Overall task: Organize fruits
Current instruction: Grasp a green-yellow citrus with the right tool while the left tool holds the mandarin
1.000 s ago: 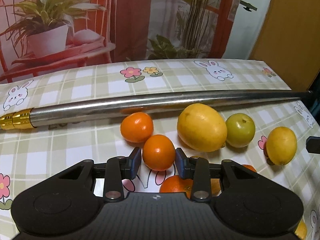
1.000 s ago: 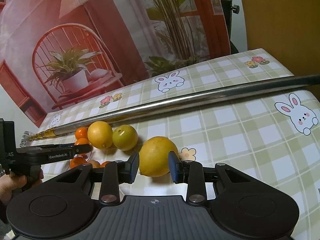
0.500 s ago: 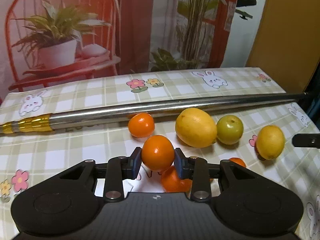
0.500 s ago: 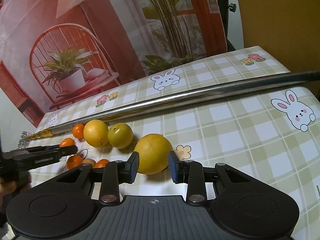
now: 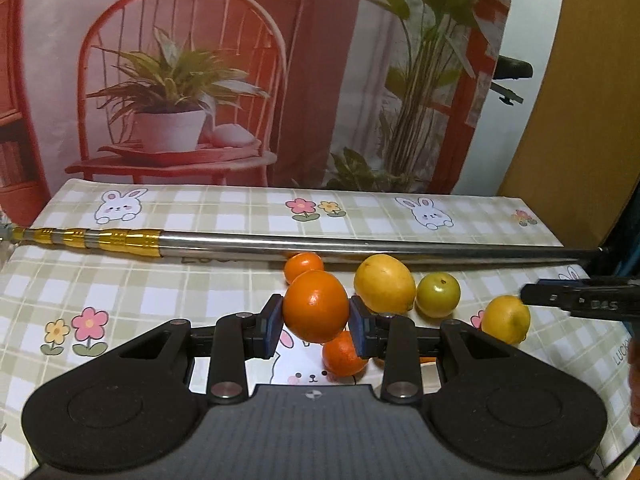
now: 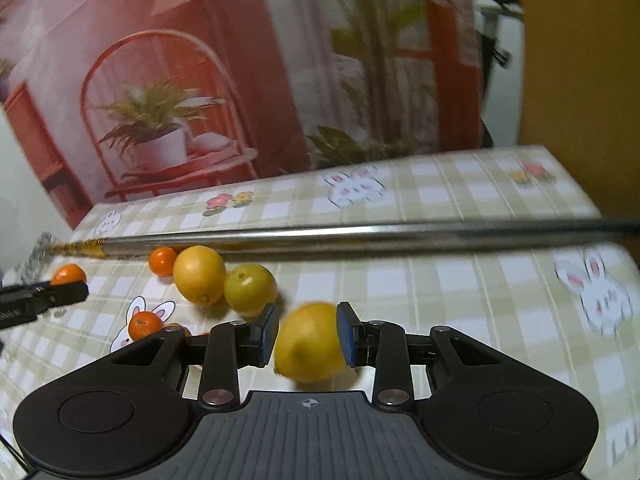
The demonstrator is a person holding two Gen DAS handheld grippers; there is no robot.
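Fruits lie scattered on the checked, bunny-printed tablecloth (image 5: 168,292), on the near side of a long steel rod with a gold end (image 5: 360,246) that crosses it from left edge to right edge. The left gripper (image 5: 316,325) pinches a round orange tangerine (image 5: 316,306) between its blue pads, lifted clear of the cloth. Below it rests a second small tangerine (image 5: 342,354); a third (image 5: 303,265) sits against the rod. Beside that are a large yellow lemon (image 5: 384,283) and a round green fruit (image 5: 438,294), touching. The right gripper (image 6: 307,334) clamps a smaller yellow lemon (image 6: 310,344) toward the right edge; that view is blurred.
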